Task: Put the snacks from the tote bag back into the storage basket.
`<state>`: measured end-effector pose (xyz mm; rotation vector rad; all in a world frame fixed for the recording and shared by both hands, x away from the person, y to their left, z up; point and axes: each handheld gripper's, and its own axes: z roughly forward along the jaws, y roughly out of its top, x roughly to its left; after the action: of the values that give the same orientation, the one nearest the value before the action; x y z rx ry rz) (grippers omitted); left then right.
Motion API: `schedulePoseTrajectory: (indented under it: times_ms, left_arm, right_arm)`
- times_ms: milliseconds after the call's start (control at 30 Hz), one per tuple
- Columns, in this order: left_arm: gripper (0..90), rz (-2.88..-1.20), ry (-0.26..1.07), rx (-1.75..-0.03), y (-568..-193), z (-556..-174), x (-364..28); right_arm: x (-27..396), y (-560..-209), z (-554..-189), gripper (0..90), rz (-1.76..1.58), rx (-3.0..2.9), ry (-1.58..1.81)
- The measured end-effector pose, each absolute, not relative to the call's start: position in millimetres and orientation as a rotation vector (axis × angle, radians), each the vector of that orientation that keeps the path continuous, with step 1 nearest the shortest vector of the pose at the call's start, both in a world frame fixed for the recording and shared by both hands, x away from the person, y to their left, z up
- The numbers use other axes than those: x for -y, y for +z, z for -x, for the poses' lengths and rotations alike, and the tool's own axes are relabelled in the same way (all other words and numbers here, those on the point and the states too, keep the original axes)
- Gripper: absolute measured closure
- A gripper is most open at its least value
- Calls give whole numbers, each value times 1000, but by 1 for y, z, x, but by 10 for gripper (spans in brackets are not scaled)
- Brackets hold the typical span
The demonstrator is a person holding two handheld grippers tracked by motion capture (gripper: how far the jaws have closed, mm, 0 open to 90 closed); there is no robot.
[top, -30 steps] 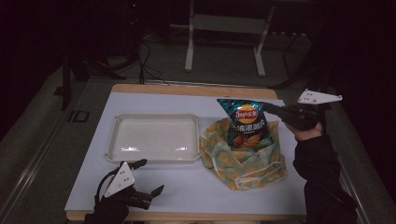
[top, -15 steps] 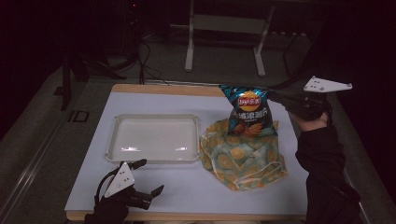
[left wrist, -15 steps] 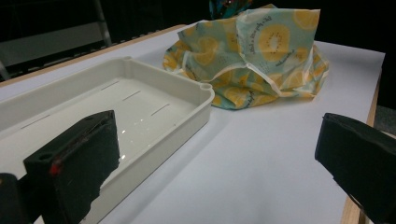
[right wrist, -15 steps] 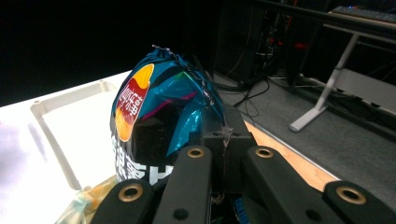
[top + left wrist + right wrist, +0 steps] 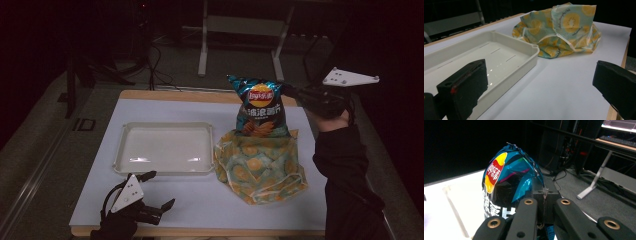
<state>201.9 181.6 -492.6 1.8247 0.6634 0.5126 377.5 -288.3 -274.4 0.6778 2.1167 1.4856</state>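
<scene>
I hold the right gripper [image 5: 295,95] up over the far right part of the table [image 5: 200,200], its jaws clamped together on the crimped top edge of a chip bag [image 5: 260,107]. In the right gripper view the bag's seam [image 5: 544,192] sits pinched between the two black jaws, and the blue foil with its red and yellow logo bulges to the left of them. From the high view the bag hangs upright, its lower end in the mouth of a crumpled cloth bag [image 5: 262,165] printed with orange slices, which lies on the white table surface toward the right. I cannot tell whether the chip bag's bottom touches the cloth or just hangs inside it.

My left gripper [image 5: 157,192] rests low at the near left edge of the table, jaws spread wide apart with nothing between them. Through the left gripper view I see a white tray [image 5: 524,65] just beyond the left jaw, shallow and lying flat, and the cloth bag [image 5: 564,30] farther off, just past the tray's corner. In the high view the tray [image 5: 120,150] sits left of the cloth bag, close beside it.
</scene>
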Motion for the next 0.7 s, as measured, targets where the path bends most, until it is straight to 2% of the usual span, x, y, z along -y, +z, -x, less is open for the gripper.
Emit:
schedulePoseTrajectory:
  times_ms: [700]
  left_arm:
    - [4,-1820,525,-670,-492,-199,-185]
  right_arm:
    - [221,-263,-378,900,-608,-2151,1481]
